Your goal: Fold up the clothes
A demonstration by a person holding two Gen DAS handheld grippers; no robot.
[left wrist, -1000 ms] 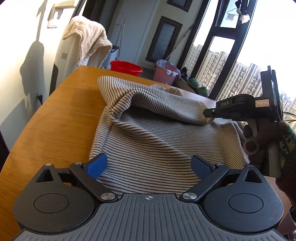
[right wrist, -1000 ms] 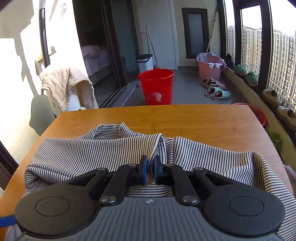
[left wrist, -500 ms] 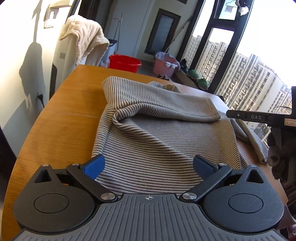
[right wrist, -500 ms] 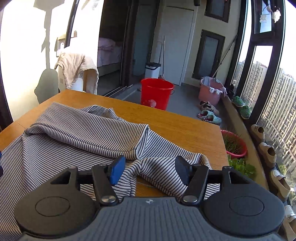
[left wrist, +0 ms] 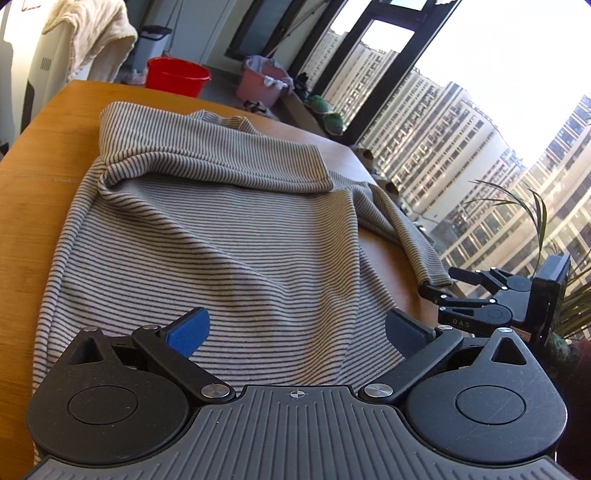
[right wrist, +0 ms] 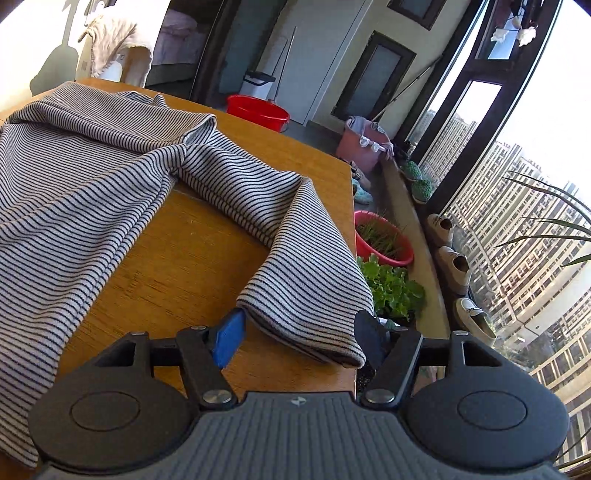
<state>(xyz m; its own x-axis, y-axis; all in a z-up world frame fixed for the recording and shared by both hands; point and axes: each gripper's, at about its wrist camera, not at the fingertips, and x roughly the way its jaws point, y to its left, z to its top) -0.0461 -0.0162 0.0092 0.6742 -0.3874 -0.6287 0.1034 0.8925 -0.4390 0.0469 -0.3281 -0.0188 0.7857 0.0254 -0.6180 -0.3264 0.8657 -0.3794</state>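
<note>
A grey striped long-sleeved top (left wrist: 229, 236) lies on the wooden table (left wrist: 33, 192), its upper part folded over the body. Its right sleeve (right wrist: 295, 258) trails to the table's right edge, cuff nearest me. My left gripper (left wrist: 295, 328) is open and empty, just above the top's near hem. My right gripper (right wrist: 301, 338) is open, its fingers either side of the sleeve cuff (right wrist: 310, 339), not closed on it. The right gripper also shows in the left wrist view (left wrist: 439, 284) at the cuff.
The table's right edge (right wrist: 352, 221) drops to pots of plants (right wrist: 391, 284) and shoes by the window. A red bucket (left wrist: 177, 75) and a pink basket (left wrist: 264, 83) stand on the floor beyond the table. A towel-draped chair (left wrist: 88, 33) is at far left.
My right gripper let go of the top's folded part, opened, and moved right and back to the sleeve cuff. The left gripper stayed open at the hem.
</note>
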